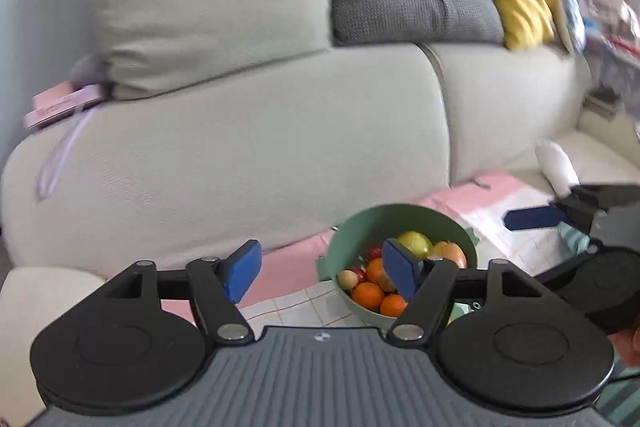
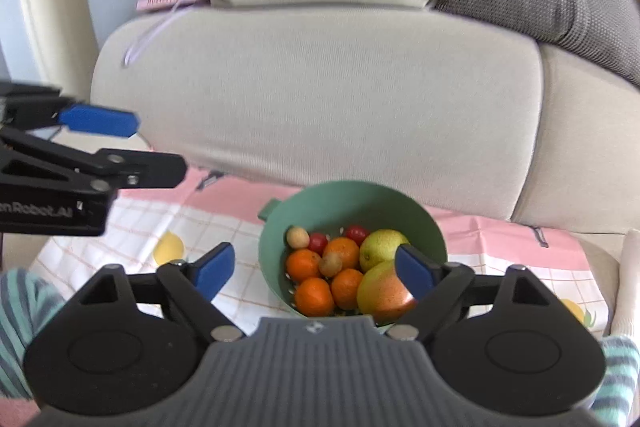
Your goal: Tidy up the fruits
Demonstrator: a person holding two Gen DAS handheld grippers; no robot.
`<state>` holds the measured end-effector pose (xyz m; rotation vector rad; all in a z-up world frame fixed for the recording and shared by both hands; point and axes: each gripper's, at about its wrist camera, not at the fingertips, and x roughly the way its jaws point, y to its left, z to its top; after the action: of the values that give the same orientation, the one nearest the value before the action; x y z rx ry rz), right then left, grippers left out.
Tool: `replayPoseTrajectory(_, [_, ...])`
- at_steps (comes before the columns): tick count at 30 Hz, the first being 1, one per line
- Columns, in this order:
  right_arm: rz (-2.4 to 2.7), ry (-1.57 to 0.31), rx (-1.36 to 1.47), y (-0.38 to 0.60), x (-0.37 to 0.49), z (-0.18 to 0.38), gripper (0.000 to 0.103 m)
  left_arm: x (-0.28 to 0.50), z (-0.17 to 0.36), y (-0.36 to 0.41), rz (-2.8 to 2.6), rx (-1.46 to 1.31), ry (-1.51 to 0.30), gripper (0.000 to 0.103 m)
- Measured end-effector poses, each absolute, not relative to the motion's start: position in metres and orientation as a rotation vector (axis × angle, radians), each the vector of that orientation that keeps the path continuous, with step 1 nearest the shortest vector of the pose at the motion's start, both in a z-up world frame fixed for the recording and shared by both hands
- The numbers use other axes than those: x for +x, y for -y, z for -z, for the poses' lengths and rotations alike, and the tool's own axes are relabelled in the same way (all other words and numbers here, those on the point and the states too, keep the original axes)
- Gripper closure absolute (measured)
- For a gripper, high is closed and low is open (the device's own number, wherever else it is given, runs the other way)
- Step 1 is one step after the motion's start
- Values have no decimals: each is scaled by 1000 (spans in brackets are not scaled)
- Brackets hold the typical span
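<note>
The green bowl (image 2: 352,203) of fruit stood upright, mouth upward, no clear long axis. Left tongs (image 1: 320,273) and right tongs (image 2: 316,273) were wide open, holding nothing.

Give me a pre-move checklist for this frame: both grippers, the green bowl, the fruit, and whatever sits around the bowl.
1. Left gripper open with nothing between the pads: ok.
2. Right gripper open and holding nothing: ok.
3. Green bowl resting on the checked cloth, not visibly tipped: ok.
4. Fruit inside the bowl: oranges, a mango, a yellow-green pear and small red fruits all lie within the rim: ok.
5. Loose fruit left on the cloth: none visible, but the gripper bodies hide the near part: cannot tell.
6. The grippers clear of each other: the left one shows apart at the right wrist view's left edge: ok.
</note>
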<state>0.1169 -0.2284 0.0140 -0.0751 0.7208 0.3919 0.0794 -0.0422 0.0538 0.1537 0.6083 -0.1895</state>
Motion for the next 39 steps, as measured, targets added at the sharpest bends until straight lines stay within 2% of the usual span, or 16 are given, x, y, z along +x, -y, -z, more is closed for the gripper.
replayPoseTrajectory(2, [-368,-683,-65,222,103,-20,14,68,-56,32,157,112,-575,13])
replayPoseTrajectory(6, [-341,-603,-54,213,75,-31,5,46,-57,15,113,15,-516,10])
replayPoseTrajectory(11, [-281,-518,-47,207,42,-33,4,28,-49,2,-5,-45,-495,9])
replayPoseTrajectory(15, [-240,-510,-17,208,27,-24,4,16,-40,4,-60,12,-473,9])
replayPoseTrajectory(39, [-189,-620,-45,199,35,34,4,32,31,5,-85,-6,-741,9])
